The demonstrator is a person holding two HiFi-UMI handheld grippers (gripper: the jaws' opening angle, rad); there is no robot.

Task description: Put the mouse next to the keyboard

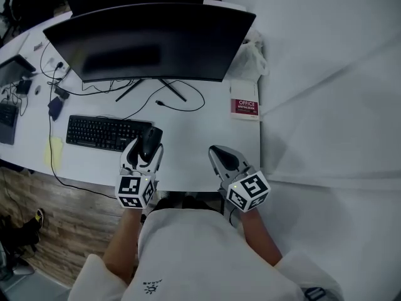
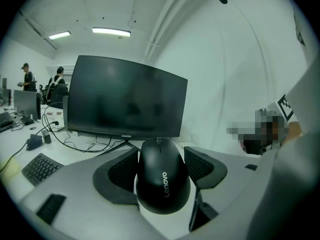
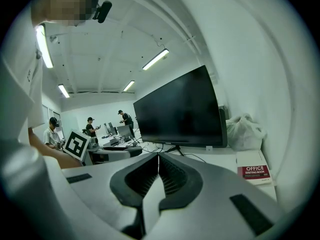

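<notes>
A black Lenovo mouse (image 1: pixel 149 142) sits on the white desk (image 1: pixel 194 137), right at the right end of the black keyboard (image 1: pixel 103 132). My left gripper (image 1: pixel 146 149) is shut on it, one pad against each side. In the left gripper view the mouse (image 2: pixel 162 181) fills the gap between the jaws, and the keyboard (image 2: pixel 40 168) lies to the left. My right gripper (image 1: pixel 217 150) rests shut over the desk's front right part, with nothing in it; its pads (image 3: pixel 170 176) meet in the right gripper view.
A curved black monitor (image 1: pixel 150 42) stands behind the keyboard, with cables (image 1: pixel 175 99) trailing from its stand. A red-and-white book (image 1: pixel 245 108) and a plastic bag (image 1: pixel 249 58) lie at the desk's right edge. A yellow note (image 1: pixel 55 152) sits left of the keyboard. People stand far off (image 3: pixel 90 126).
</notes>
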